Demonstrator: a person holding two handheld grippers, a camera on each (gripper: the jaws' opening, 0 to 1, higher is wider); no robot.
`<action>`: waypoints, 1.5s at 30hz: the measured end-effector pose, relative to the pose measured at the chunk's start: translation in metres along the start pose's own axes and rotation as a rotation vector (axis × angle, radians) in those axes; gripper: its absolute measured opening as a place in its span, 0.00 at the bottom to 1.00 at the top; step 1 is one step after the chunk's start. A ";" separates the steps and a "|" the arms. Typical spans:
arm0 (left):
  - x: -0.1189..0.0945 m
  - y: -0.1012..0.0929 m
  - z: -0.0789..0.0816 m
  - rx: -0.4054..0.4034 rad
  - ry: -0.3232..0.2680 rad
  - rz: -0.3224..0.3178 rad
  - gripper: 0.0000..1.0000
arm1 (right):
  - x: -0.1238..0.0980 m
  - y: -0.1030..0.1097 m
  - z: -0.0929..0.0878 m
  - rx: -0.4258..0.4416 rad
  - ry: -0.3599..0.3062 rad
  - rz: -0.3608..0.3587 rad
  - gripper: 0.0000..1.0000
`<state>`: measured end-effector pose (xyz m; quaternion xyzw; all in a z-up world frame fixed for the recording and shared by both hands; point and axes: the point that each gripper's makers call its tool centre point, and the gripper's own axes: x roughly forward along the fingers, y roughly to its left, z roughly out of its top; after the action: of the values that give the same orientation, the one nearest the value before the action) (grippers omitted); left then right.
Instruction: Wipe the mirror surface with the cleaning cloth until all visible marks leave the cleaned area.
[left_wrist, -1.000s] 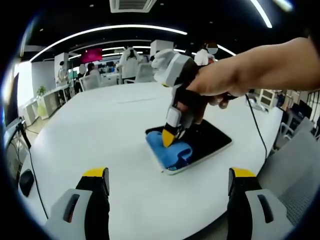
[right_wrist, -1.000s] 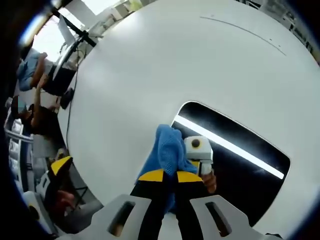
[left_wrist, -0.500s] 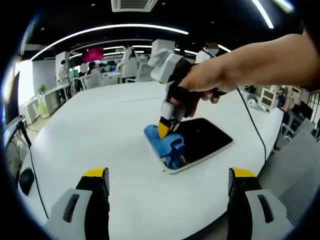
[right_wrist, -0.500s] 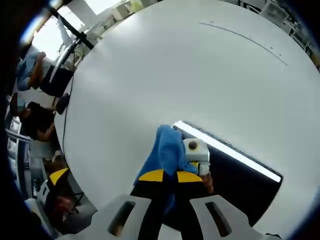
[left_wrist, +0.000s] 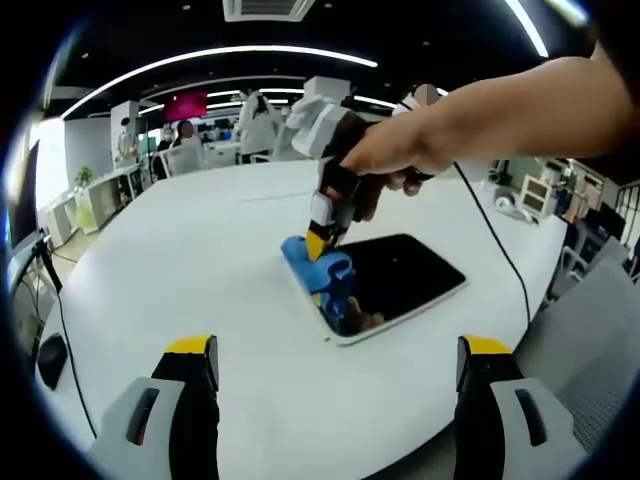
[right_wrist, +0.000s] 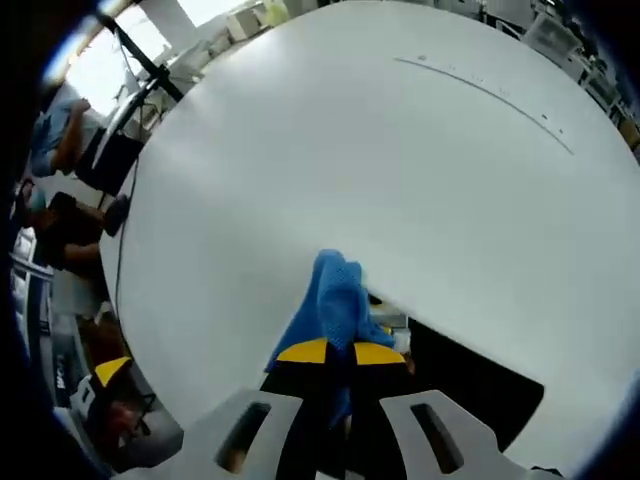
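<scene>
The mirror (left_wrist: 390, 282) is laid flat on the white table (left_wrist: 180, 260), so that it can be wiped from above. The cloth (left_wrist: 322, 272) is pinched between the closed jaws of the right gripper (left_wrist: 318, 243), which is tilted down over the mirror's left end; the bunched cloth is pressed there at the rim, apparently so that the edge is swept as well as the middle. In the right gripper view the cloth (right_wrist: 330, 300) is seen rising from between the shut yellow-tipped jaws, with the dark mirror (right_wrist: 470, 385) just to its right. The left gripper (left_wrist: 335, 375) is held back at the near side with its jaws wide apart and nothing between them, presumably kept out of the wiping path.
</scene>
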<state>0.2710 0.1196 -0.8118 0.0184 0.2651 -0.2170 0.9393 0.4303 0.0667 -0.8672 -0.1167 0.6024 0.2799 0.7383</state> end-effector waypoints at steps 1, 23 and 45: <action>0.000 0.000 0.000 0.000 0.001 0.000 1.00 | 0.000 -0.002 0.003 -0.002 -0.003 -0.008 0.02; 0.000 0.002 0.001 0.005 -0.008 0.015 1.00 | -0.003 -0.003 0.003 -0.017 -0.024 -0.003 0.02; -0.001 0.003 0.001 -0.002 -0.002 0.015 1.00 | -0.002 -0.009 0.005 -0.021 -0.038 0.002 0.02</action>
<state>0.2721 0.1220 -0.8107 0.0192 0.2644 -0.2098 0.9411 0.4388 0.0615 -0.8656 -0.1186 0.5853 0.2892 0.7482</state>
